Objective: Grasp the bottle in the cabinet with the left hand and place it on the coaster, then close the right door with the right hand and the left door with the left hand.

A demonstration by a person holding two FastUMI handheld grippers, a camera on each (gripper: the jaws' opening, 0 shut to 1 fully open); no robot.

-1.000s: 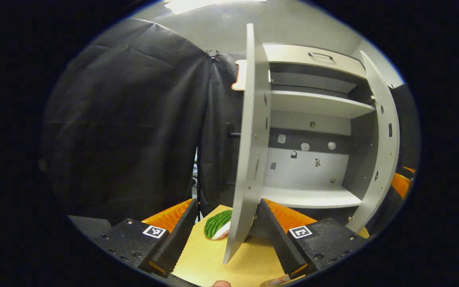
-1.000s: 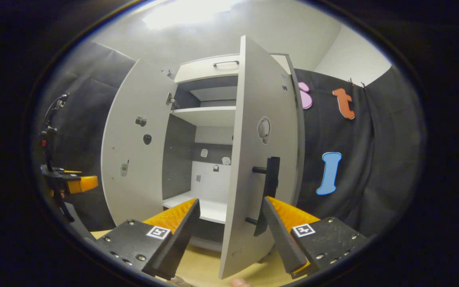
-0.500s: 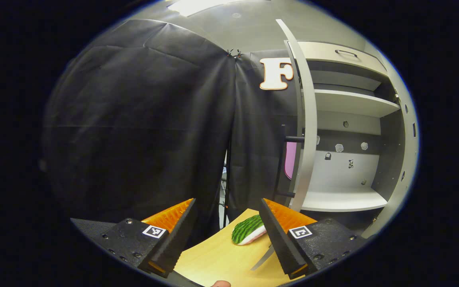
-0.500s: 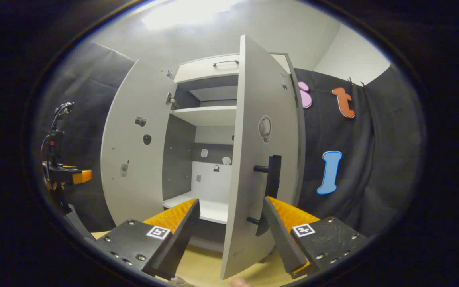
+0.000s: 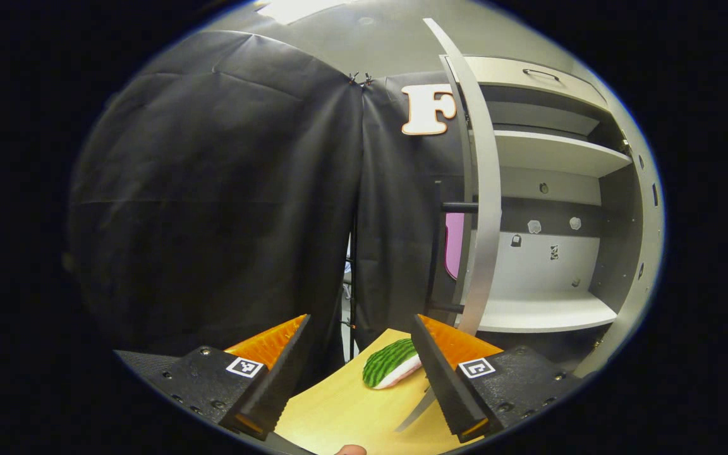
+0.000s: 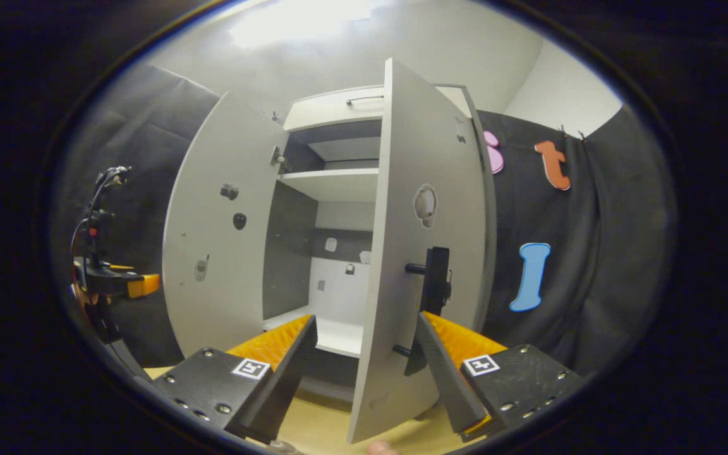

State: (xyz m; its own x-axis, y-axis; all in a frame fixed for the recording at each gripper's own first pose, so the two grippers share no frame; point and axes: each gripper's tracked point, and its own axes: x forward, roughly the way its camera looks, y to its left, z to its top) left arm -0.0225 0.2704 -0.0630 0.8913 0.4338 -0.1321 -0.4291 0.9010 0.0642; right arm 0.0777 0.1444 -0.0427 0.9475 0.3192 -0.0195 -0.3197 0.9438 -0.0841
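My left gripper (image 5: 360, 319) is open over the near corner of the wooden table (image 5: 345, 411), with nothing between its fingers. A watermelon-patterned coaster (image 5: 389, 370) lies just beyond its right finger. The cabinet's left door (image 5: 481, 189) stands edge-on to the right of that gripper, beside the open cabinet (image 5: 547, 313). My right gripper (image 6: 366, 316) is open too. The right door (image 6: 424, 189) stands ajar with its free edge between the right gripper's fingers, and its black handle (image 6: 435, 291) sits just above the right finger. The left gripper (image 6: 121, 284) appears far left, beside the left door (image 6: 218, 234).
White shelves (image 5: 553, 151) cross the cabinet at mid height and at the bottom, and a drawer (image 6: 339, 114) tops it. Black cloth (image 5: 212, 189) walls the booth on both sides. A stand with cables (image 6: 95, 208) rises at the far left.
The left gripper view has swung left: the left door went from between its fingers to the right side. The right gripper view has barely shifted, with the right door still between the fingers.
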